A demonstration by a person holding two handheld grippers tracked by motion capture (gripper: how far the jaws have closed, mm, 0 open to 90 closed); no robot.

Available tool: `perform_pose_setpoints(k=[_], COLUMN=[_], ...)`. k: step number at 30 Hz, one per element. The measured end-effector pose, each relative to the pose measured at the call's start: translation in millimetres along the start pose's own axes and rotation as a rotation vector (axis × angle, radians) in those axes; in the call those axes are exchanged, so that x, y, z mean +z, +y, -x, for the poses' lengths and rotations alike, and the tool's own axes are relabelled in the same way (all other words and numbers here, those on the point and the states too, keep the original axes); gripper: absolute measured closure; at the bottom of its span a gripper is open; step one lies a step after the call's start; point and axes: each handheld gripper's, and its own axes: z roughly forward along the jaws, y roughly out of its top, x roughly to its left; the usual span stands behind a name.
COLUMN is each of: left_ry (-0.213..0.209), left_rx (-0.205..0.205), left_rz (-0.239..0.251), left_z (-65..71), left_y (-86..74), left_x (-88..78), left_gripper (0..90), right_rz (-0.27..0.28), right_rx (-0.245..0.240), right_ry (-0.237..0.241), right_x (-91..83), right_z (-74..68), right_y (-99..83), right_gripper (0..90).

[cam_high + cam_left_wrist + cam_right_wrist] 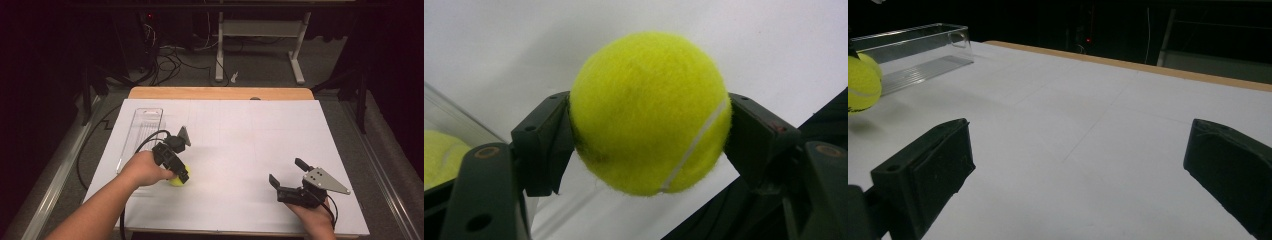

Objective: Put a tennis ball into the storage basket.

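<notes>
Currently left claw (181, 175) clamps tennis ball (650, 112) at near-left of table (240, 150), lifted slightly judging by its shadow, right claw (289, 176) released and idle near-right; next probably carry ball to clear tray (142, 130) far-left, release inside

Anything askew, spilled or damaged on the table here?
Nothing stands out. The left gripper holds the tennis ball squarely between its jaws, the clear tray lies flat near the table's left edge, and the right gripper rests open with nothing in it.
</notes>
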Motion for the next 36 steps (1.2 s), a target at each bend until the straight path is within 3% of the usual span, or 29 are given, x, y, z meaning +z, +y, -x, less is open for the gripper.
perform_pose_setpoints(k=[18,29,36], left_ry=[-0.008,-0.015,-0.014], left_rx=[-0.007,-0.025,-0.016], left_rz=[0.022,0.046,0.056], left_z=[-3.1,-8.5,-10.2], left_y=[-4.2,-7.0,-8.5], left_x=[-20.9,-45.2,-56.2], left_gripper=[27.2,27.2,27.2], right_rz=[-0.005,-0.005,-0.005], right_rx=[0.002,-0.001,-0.001], right_ry=[0.001,0.004,0.003], right_x=[0.2,0.7,0.7], right_z=[-0.4,-0.8,-0.7], right_y=[-0.5,-0.5,-0.5], right_gripper=[0.2,0.2,0.2])
